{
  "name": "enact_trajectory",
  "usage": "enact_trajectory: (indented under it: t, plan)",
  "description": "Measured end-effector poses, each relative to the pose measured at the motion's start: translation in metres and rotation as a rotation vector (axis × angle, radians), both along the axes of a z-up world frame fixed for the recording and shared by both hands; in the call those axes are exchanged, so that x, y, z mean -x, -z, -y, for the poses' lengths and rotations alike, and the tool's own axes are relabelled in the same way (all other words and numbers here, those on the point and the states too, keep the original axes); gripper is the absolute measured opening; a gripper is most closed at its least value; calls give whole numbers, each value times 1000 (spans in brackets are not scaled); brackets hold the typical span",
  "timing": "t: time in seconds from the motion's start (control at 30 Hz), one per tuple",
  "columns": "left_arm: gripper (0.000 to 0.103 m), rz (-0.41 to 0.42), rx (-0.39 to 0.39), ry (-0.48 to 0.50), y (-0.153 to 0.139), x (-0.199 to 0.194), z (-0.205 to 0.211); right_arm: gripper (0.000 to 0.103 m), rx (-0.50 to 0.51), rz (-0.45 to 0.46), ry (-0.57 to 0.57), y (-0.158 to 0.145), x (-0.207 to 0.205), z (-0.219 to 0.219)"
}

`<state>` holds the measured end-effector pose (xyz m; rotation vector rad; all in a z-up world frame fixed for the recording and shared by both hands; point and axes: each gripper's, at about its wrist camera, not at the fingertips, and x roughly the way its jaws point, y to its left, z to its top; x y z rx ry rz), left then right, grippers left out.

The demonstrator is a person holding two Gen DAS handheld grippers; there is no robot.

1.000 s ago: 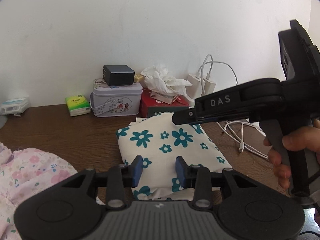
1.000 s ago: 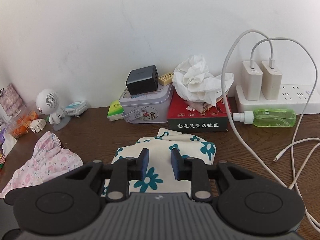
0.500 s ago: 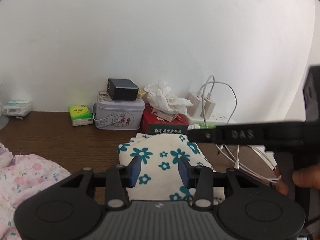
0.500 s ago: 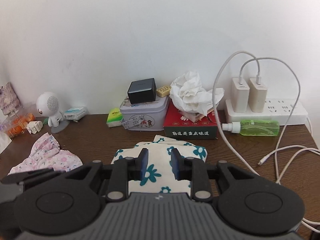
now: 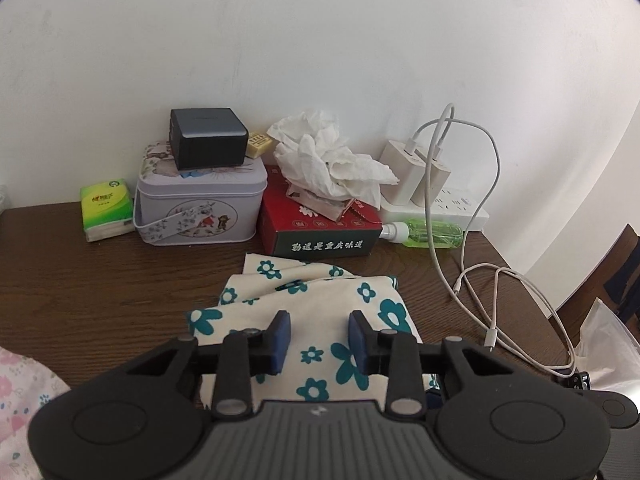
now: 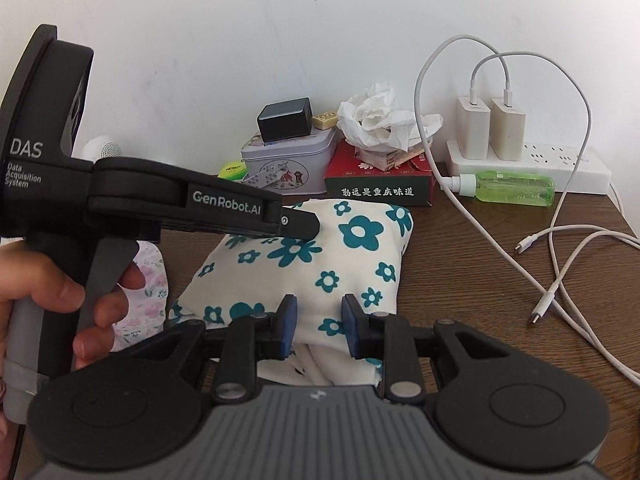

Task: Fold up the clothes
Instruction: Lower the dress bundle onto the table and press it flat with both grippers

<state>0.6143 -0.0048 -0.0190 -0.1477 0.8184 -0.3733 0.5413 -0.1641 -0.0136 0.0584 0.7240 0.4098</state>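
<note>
Clothes first: from the left wrist view, a folded cream garment with teal flowers (image 5: 320, 312) lies on the brown wooden table (image 5: 100, 280), its far edge just short of a red tissue box (image 5: 320, 232). The left gripper (image 5: 319, 336) hangs over the near part of the fabric, its jaws closing with a gap between the blue pads and nothing pinched. A pink floral garment (image 5: 20, 396) lies at the lower left. Along the wall stand a green tissue pack (image 5: 106, 210), a lilac tin (image 5: 200, 200) with a black charger (image 5: 208, 142) on top, and a white power strip (image 5: 460, 208). A green bottle (image 5: 432, 234) lies beside the tissue box, and white cables (image 5: 516, 320) loop over the table to the right, near its edge. Bare wood is open on the left.

From the right wrist view, the same flowered garment (image 6: 320, 256) fills the middle. The right gripper (image 6: 317, 326) is low over its near edge, jaws partly open, pads apart with a fold of cloth rising between them; whether they press it I cannot tell. The left gripper's black body, held by a hand (image 6: 48, 300), crosses the left side above the cloth. Cable ends (image 6: 540, 312) lie on open wood to the right.
</note>
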Motion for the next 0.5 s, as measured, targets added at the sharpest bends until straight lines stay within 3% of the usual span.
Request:
enact_trajectory:
  t: [0.13,0.2,0.27,0.3,0.33,0.37,0.5]
  plan:
    - [34,49,-5,-9,-12,9,0,27,-9,25,2,-10,6,1]
    - [56,83,-9,-14,-20,17,0,34,-9,35,0,-14,11,1]
    - [66,120,-40,-21,-28,27,1,53,5,42,-6,-17,16,-1]
    - [77,137,-60,-24,-31,33,1,58,16,48,-9,-18,20,-2]
    - [89,155,-79,-37,-34,40,1,70,19,54,-10,-19,23,-2]
    - [92,168,-86,-45,-37,47,0,81,21,59,-11,-20,27,-2]
    - [102,201,-96,-65,-48,76,-7,102,14,70,-10,-25,47,1]
